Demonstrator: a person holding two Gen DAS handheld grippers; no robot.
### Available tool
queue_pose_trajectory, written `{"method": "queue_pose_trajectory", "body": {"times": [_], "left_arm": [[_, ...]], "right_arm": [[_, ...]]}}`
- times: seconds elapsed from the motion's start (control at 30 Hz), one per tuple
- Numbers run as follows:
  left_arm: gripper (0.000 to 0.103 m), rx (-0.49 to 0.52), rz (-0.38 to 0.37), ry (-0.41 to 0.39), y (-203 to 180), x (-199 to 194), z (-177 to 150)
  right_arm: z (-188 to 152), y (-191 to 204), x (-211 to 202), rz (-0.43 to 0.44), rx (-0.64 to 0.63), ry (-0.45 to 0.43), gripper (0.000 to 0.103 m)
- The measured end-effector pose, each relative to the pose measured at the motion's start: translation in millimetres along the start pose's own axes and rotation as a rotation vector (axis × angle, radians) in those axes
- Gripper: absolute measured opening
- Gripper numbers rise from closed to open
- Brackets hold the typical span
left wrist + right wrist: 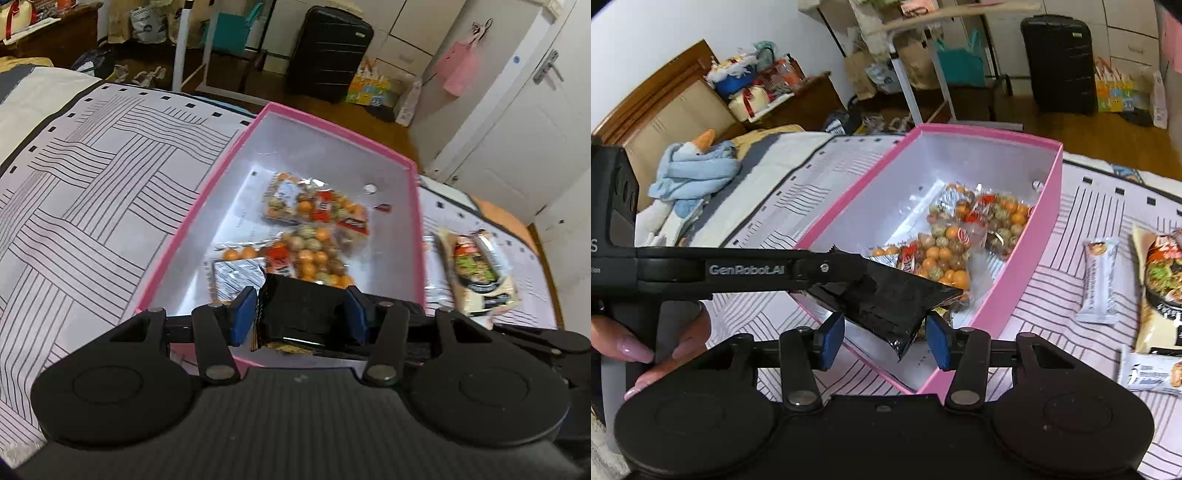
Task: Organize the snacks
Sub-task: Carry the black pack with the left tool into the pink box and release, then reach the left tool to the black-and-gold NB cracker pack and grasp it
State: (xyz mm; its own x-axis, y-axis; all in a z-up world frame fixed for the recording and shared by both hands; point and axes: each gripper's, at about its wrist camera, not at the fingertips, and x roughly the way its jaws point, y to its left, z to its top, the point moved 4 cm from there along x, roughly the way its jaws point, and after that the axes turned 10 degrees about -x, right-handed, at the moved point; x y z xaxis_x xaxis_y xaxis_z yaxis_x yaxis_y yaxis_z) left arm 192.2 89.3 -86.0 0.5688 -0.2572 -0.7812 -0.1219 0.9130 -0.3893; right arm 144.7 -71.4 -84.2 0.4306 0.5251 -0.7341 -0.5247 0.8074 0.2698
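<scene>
The left gripper (300,314) pinches a black snack packet (301,308) over the pink box (1027,295). At 6 o'clock in its own view, the right gripper (884,341) has fingers spread, empty

Left gripper (300,309): blue pads (242,314) clamped on a black snack packet (301,306), held above the near end of the pink box (415,221); box interior white, containing clear bags of orange and green balls (314,240) and a silver wrapper (238,275); box on a striped bedspread (92,192); noodle packet (476,275) just right of the box; black suitcase (328,51) on the floor beyond.
</scene>
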Motion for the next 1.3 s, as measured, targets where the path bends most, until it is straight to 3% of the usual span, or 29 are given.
{"method": "queue_pose_trajectory", "body": {"times": [0.1, 0.2, 0.33, 0.43, 0.57, 0.8, 0.97, 1.1, 1.2, 1.3], "left_arm": [[0.05, -0.005, 0.039, -0.021, 6.2, 9.7, -0.4], [0.059, -0.011, 0.069, -0.057, 9.9, 14.7, -1.6], [0.061, 0.007, 0.101, -0.088, 13.7, 8.7, -4.9], [0.061, 0.003, 0.073, -0.081, 11.7, -2.2, -9.1], [0.06, 0.073, 0.033, -0.067, -8.4, -24.4, -20.4], [0.059, 0.147, -0.142, 0.0, -65.3, -66.7, -43.1], [0.058, 0.21, -0.226, 0.067, -113.6, -69.1, -70.6], [0.057, 0.289, -0.243, 0.131, -148.2, -51.1, -103.9], [0.057, 0.334, -0.266, 0.189, -168.1, -30.0, -131.1], [0.057, 0.365, -0.272, 0.215, -183.4, -7.5, -155.9]], "right_arm": [[-0.1, 1.0, 14.0, -0.01, 0.001, 0.01, 0.056], [1.6, 4.7, 25.2, -0.049, -0.028, 0.012, 0.065], [-2.8, 3.5, 13.1, -0.048, -0.035, -0.008, 0.072], [-7.6, 0.3, -12.0, -0.027, -0.031, -0.051, 0.078], [-22.4, -5.3, -54.3, -0.043, -0.052, -0.09, 0.081], [-64.1, -27.8, -134.9, -0.14, -0.171, -0.119, 0.081], [-99.6, -48.4, -177.5, -0.201, -0.229, -0.193, 0.085], [-127.1, -73.0, -182.3, -0.239, -0.207, -0.135, 0.085], [-147.6, -91.1, -174.4, -0.241, -0.178, -0.085, 0.095], [-170.2, -109.3, -162.8, -0.261, -0.157, -0.053, 0.096]]}}
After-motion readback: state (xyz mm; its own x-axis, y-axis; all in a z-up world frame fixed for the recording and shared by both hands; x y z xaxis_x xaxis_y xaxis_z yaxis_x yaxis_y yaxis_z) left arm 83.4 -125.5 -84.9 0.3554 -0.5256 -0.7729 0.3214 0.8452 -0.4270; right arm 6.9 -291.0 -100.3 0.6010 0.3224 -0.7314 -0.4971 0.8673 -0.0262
